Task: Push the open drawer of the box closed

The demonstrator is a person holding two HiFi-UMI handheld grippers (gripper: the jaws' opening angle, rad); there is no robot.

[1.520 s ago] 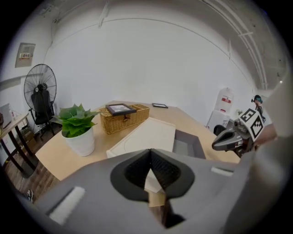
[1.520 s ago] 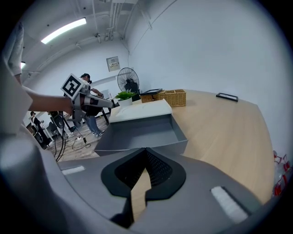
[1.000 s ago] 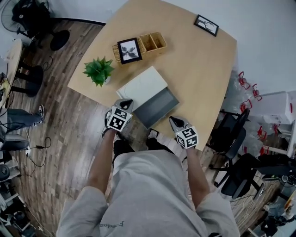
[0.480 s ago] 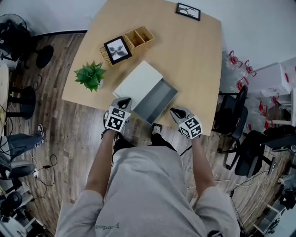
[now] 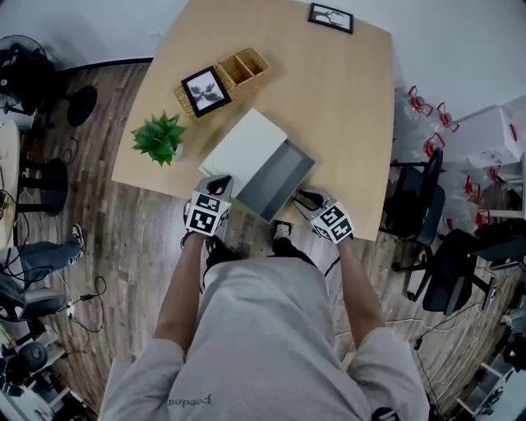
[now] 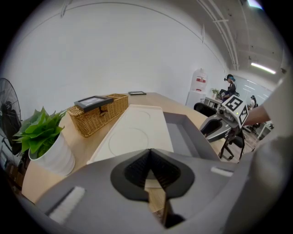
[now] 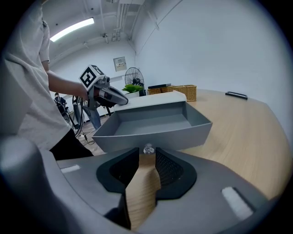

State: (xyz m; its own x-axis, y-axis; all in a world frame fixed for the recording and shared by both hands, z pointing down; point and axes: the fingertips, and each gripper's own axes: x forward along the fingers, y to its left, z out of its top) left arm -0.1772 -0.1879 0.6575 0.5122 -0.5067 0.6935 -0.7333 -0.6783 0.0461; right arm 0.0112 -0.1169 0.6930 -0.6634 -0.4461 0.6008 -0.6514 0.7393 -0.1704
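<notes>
A white box [image 5: 243, 148] lies on the wooden table [image 5: 345, 107] with its grey drawer [image 5: 279, 178] pulled out toward the near edge. In the right gripper view the drawer's front wall [image 7: 151, 136] is just ahead, and its small clear knob [image 7: 148, 148] sits at the tips of my right gripper [image 7: 146, 153], whose jaws stand slightly apart. In the head view my right gripper [image 5: 307, 197] is at the drawer's front right corner. My left gripper [image 5: 217, 184] is shut and empty beside the box's near left corner [image 6: 137, 132].
A potted plant [image 5: 160, 137] stands left of the box. A wicker basket [image 5: 243, 67] with a framed picture [image 5: 205, 89] sits behind it, and another frame [image 5: 330, 17] lies at the far edge. Office chairs [image 5: 419, 222] stand right of the table. The table edge is close below both grippers.
My right gripper has moved left and forward, up to the drawer's front. The left gripper has stayed beside the box. The drawer is still open.
</notes>
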